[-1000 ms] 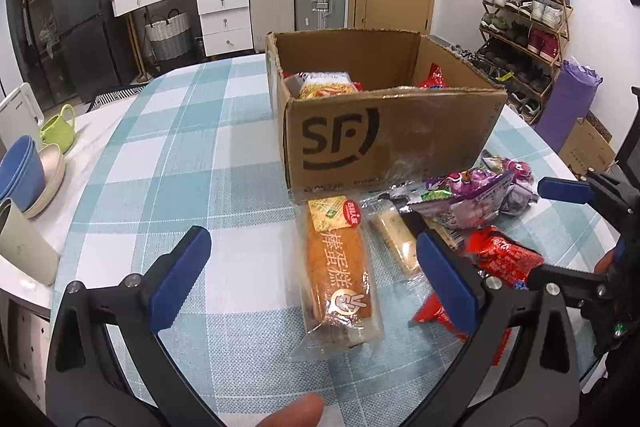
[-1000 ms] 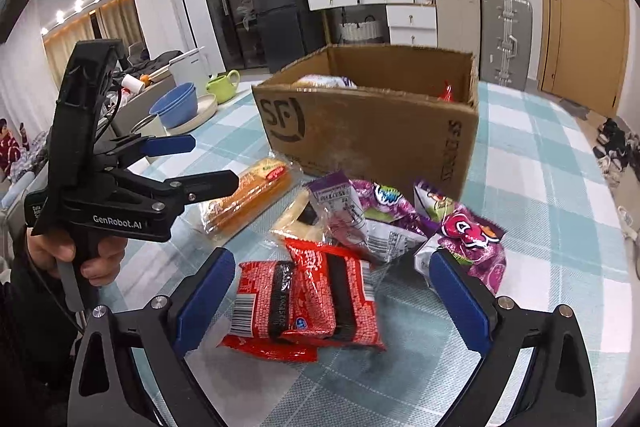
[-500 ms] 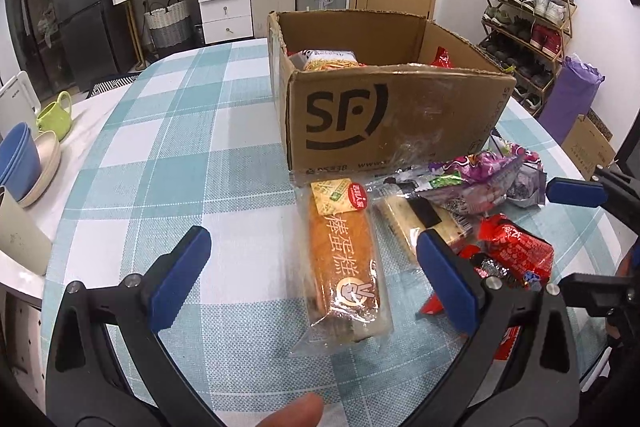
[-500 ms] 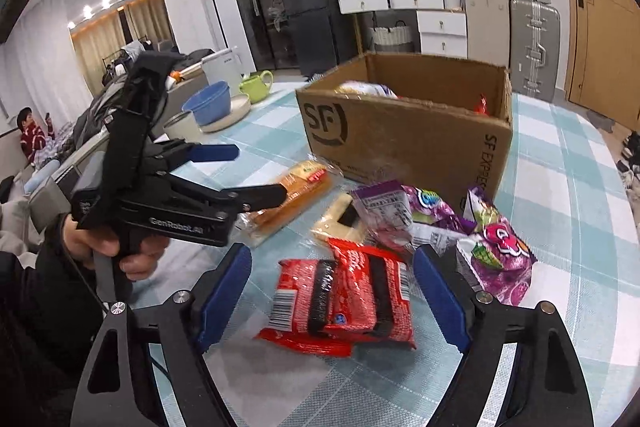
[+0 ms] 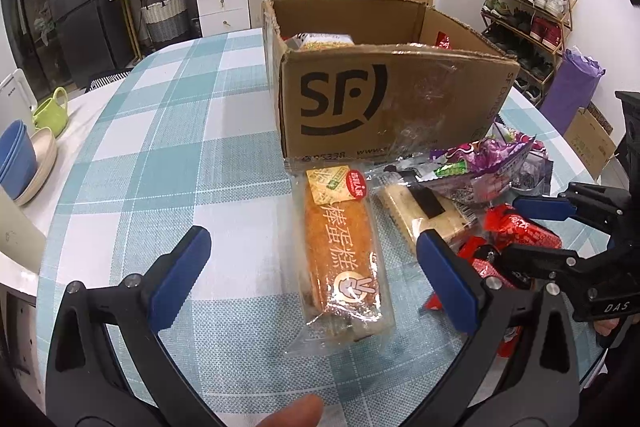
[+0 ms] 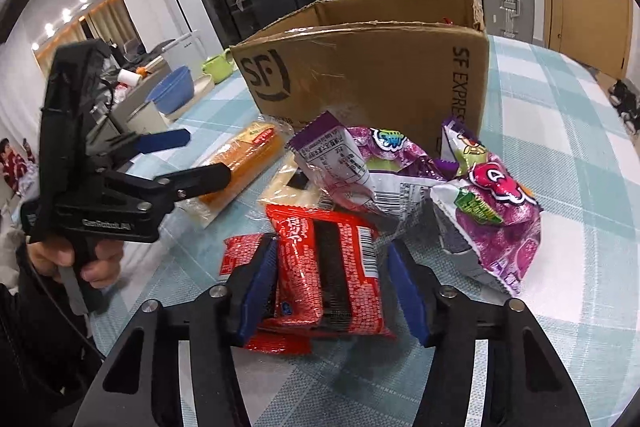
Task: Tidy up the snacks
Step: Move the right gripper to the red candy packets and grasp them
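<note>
We're seeing matt corrugated cardboard on the box, with glossy clear tape shining across its front. In front of it, the cake wrapper is reading as clear glossy plastic, the red packet as crinkled shiny foil. The tablecloth is looking like matt woven cloth.

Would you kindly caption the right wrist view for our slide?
Right gripper straddling the red snack packet on the checked tablecloth, before the cardboard box.
</note>
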The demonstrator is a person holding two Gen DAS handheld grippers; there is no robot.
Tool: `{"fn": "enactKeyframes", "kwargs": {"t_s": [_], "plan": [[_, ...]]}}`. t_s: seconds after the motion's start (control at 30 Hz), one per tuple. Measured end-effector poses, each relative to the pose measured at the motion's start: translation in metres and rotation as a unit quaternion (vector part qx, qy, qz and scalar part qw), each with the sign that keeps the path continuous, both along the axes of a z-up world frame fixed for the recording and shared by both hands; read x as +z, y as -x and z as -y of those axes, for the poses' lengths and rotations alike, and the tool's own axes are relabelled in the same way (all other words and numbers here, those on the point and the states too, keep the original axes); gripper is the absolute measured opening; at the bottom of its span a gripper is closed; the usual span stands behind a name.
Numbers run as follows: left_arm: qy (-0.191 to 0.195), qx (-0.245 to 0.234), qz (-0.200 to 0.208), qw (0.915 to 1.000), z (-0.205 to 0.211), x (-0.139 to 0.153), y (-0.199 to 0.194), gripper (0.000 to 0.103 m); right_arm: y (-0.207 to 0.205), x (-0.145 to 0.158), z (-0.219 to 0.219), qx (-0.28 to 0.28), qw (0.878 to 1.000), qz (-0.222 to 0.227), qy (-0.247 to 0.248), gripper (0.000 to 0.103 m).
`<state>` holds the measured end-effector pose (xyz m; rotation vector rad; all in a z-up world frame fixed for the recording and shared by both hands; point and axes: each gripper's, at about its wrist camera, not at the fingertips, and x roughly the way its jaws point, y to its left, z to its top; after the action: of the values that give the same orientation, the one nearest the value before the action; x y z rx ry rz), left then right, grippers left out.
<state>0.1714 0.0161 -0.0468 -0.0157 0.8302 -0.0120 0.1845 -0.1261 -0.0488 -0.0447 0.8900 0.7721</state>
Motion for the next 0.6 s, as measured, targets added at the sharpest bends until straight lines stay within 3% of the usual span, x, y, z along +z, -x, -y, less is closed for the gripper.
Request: {"fn": "enactKeyframes", "kwargs": {"t_s": [0.2,0.6], "plan": [[0.005,0.008,-0.014,0.9999,-0.004,-0.011,-0.006,0.102,0.003,0.001,0.0,0.008,1.0,0.006,-0.005,0.043],[0.01,0.019,-0.026,0.9994,-0.006,-0.023,-0.013,0.102,0.014,0.031,0.01,0.003,0.998,0.053,-0.035,0.042]]}}
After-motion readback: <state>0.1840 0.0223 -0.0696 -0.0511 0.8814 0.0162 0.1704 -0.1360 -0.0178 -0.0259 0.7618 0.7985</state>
